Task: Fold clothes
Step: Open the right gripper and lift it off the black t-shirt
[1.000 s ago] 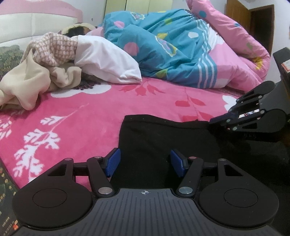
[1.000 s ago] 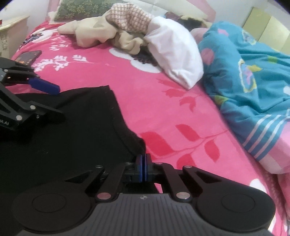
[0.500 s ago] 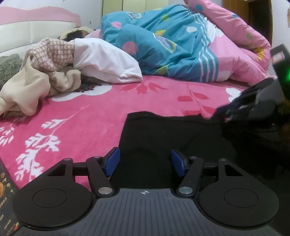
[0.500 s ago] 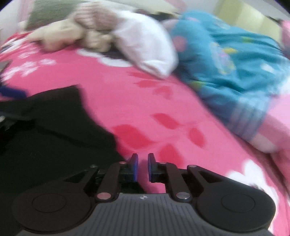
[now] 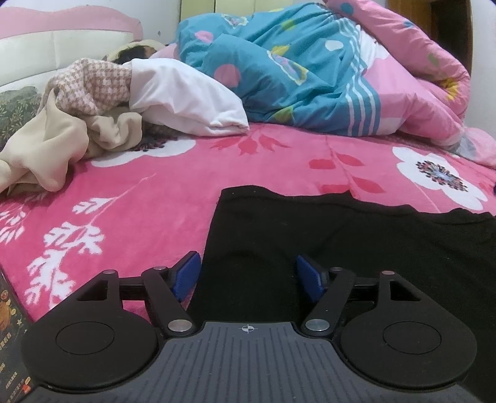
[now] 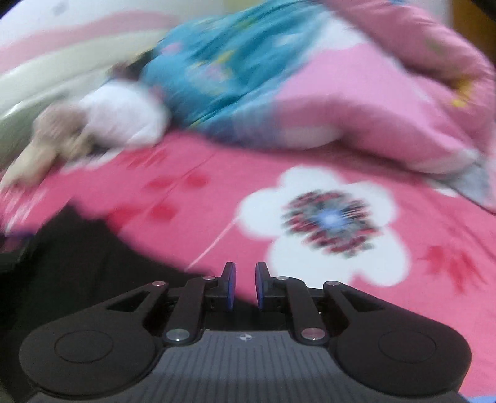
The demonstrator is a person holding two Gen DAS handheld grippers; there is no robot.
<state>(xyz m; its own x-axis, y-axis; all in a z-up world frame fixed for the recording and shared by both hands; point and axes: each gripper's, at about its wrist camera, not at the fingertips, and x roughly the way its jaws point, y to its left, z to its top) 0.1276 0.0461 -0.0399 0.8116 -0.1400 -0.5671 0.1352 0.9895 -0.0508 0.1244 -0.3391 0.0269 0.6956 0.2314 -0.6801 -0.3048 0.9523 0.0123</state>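
A pink flowered bedspread [image 5: 130, 198] is covering the bed in front of you, with a blue and pink quilt [image 5: 297, 71] bunched at the far side beside a white pillow [image 5: 186, 102] and a beige cloth [image 5: 43, 148]. The black garment [image 5: 341, 241] is lying flat at the near edge. Your left tongs [image 5: 248, 276] are standing wide over its left border, having just been opening, gripping nothing. Your right tongs [image 6: 245, 285] are parting narrowly, empty, above the bedspread beside the garment's edge; that view is blurring.

pink floral bedspread [image 5: 130, 198], padded headboard [image 5: 62, 49], blue-pink quilt [image 5: 294, 77], wooden door [image 5: 449, 28].
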